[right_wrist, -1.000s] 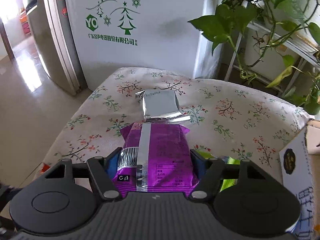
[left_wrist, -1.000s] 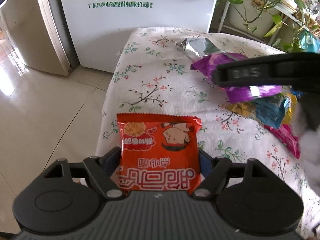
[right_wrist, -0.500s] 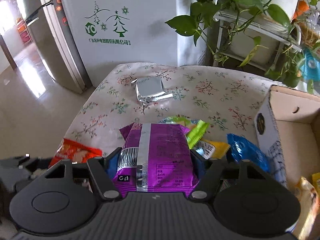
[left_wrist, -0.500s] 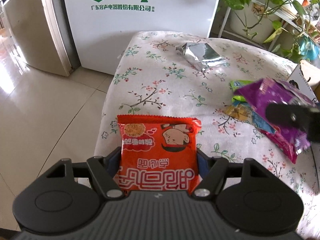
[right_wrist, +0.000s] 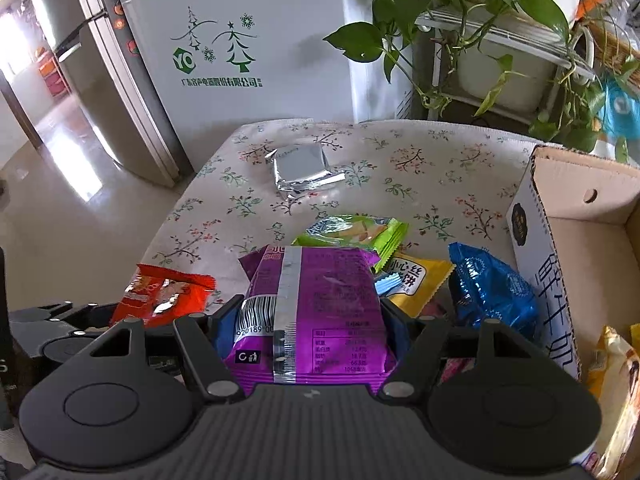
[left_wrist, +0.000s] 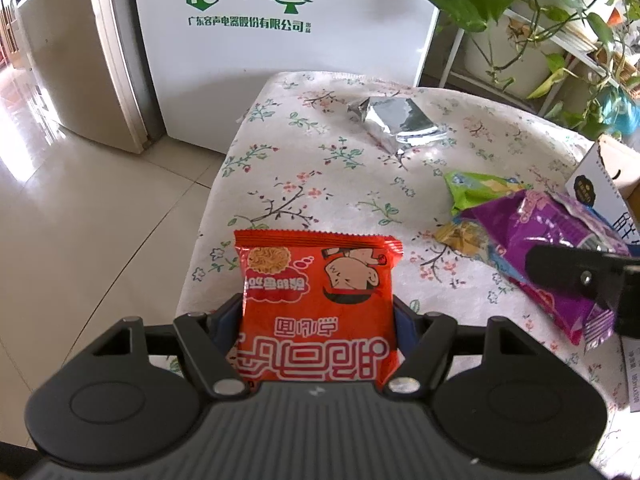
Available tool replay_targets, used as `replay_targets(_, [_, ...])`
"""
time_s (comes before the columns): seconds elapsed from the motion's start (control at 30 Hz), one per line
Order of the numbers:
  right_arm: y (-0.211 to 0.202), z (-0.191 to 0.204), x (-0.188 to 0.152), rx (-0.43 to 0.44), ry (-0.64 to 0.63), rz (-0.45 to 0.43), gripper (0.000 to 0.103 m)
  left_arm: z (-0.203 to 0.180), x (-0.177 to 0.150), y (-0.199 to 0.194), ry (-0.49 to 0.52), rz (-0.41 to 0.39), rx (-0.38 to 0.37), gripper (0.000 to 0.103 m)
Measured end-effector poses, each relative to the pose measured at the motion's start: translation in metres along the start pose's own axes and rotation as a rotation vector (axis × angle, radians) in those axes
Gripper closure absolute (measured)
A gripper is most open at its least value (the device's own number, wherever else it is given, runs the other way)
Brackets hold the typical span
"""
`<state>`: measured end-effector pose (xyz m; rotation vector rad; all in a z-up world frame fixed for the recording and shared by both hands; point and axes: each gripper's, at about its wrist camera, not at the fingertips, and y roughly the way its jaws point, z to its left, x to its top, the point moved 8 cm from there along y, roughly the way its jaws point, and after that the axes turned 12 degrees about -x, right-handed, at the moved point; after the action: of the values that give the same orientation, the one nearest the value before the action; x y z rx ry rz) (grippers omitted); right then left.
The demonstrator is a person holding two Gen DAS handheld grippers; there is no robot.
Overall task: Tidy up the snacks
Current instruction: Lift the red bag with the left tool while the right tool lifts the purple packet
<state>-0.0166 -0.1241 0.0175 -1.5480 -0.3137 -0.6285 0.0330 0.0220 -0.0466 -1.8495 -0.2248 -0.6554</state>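
Note:
My left gripper [left_wrist: 318, 312] is shut on a red noodle snack packet [left_wrist: 316, 304], held above the table's near left edge. My right gripper [right_wrist: 308, 320] is shut on a purple snack packet [right_wrist: 316, 304], held above a pile of packets: green [right_wrist: 352, 232], yellow [right_wrist: 416, 280], blue [right_wrist: 492, 292]. The red packet [right_wrist: 164, 292] and left gripper show at the left of the right wrist view. The purple packet [left_wrist: 552, 240] and one right finger [left_wrist: 572, 272] show at the right of the left wrist view. A silver packet [left_wrist: 400, 124] lies alone farther back.
An open cardboard box [right_wrist: 576, 220] stands at the table's right, with a yellow packet [right_wrist: 616, 380] inside. The table has a floral cloth [left_wrist: 320, 168]. A white appliance [left_wrist: 288, 40] and a fridge [right_wrist: 104, 60] stand behind. Potted plants [right_wrist: 500, 20] stand at back right.
My right gripper has pulled back and moved right with the purple packet, bringing the box more into view. My left gripper has drawn back slightly, still holding the red packet.

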Motion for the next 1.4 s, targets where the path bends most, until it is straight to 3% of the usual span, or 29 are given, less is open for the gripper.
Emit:
replay_targets(0.57, [-0.006, -0.005, -0.004, -0.005, -0.005, -0.006, 0.027, -0.011, 0.006, -0.009, -0.02, -0.035, -0.011, 0.03])
replay_targets(0.87, [-0.015, -0.016, -0.006, -0.004, 0.008, -0.017, 0.027, -0.013, 0.005, -0.024, -0.054, -0.092, -0.002, 0.03])
replay_targets(1.17, [-0.038, -0.03, -0.001, 0.021, 0.041, -0.073, 0.027, -0.002, -0.004, -0.043, -0.123, -0.131, 0.031, 0.03])
replay_targets(1.4, [-0.053, -0.047, 0.011, 0.034, 0.092, -0.126, 0.027, -0.017, -0.006, -0.048, -0.125, -0.13, 0.019, 0.03])
